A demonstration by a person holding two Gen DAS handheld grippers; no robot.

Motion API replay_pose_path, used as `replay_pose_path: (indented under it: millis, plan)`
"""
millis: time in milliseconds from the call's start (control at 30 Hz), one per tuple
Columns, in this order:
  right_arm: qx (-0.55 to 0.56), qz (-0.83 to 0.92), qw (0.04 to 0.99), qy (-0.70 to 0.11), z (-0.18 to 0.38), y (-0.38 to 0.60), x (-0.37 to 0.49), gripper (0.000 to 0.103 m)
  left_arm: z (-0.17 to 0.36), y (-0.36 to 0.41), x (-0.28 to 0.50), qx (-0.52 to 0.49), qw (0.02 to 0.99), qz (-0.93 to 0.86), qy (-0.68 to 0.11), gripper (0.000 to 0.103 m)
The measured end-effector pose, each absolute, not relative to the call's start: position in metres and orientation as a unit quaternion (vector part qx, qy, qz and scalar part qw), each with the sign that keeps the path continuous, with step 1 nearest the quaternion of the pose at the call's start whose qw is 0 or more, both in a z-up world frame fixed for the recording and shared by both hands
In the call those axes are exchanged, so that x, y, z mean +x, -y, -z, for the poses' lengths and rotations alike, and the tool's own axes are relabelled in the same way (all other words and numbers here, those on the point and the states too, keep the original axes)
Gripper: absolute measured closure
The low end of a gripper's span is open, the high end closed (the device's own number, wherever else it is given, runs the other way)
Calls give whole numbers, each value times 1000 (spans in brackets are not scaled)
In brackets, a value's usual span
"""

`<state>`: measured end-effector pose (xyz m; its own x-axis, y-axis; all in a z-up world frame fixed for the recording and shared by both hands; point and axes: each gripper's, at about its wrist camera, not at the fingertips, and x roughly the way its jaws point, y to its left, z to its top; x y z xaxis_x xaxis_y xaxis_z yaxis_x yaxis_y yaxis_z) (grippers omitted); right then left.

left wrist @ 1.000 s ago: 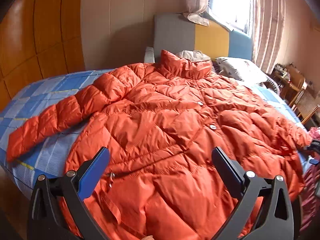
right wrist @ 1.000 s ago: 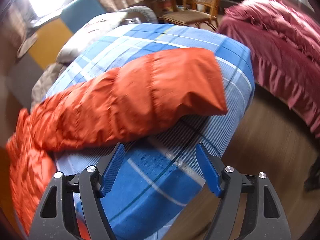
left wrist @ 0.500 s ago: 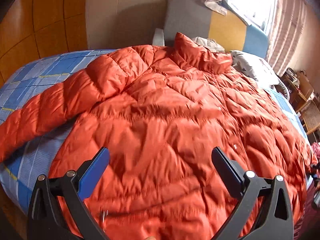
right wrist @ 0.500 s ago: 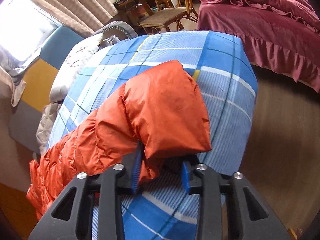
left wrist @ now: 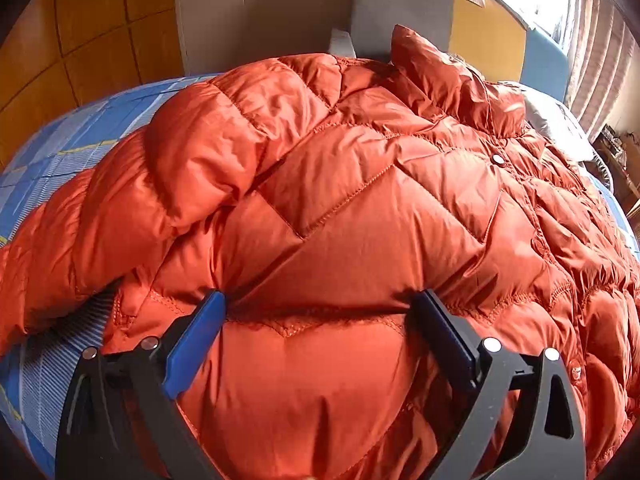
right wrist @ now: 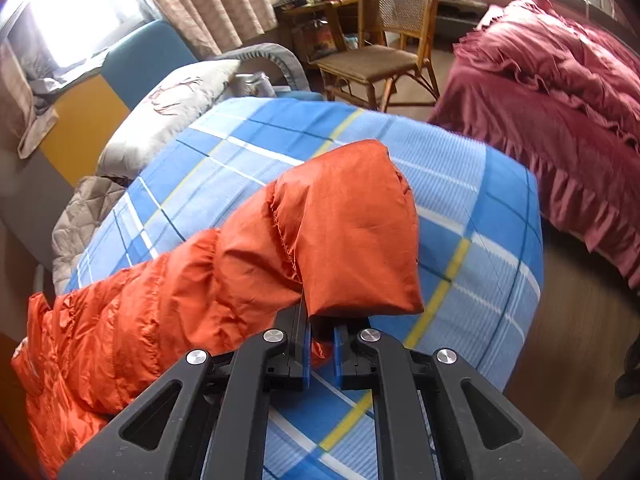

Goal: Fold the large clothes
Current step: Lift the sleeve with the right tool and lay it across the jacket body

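Right tool [right wrist: 321,346] clamps jacket [left wrist: 360,200] cuff | left tool [left wrist: 320,320] spread wide, pressing jacket body

We are in a home bedroom. A bed [right wrist: 460,184] with a blue checked sheet has a pillow [right wrist: 176,100] at its padded headboard [left wrist: 400,4]. Curtains [right wrist: 204,0] hang by a bright window, a wicker chair [right wrist: 384,48] stands at a cluttered desk, and a second bed wears a frilled maroon cover [right wrist: 560,100].
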<state>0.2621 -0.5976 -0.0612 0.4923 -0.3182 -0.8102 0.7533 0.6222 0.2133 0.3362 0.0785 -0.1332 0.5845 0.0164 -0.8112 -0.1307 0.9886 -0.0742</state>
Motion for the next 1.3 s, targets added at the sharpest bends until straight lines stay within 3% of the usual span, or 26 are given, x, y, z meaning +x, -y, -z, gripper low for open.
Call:
replay_pose_path:
  millis: [267,567,1300]
  plan:
    - [246,267,860,-359,20,556,319,96,131,-78,341,-59,888,-39,-455,5]
    - [189,145,900,-364,-7,446,390,97,131,-78,339,-59,890,-39,-451,4]
    - [77,-122,884,-445,26,187,440,97,131,-80,336,-61,892,-39,-446,3]
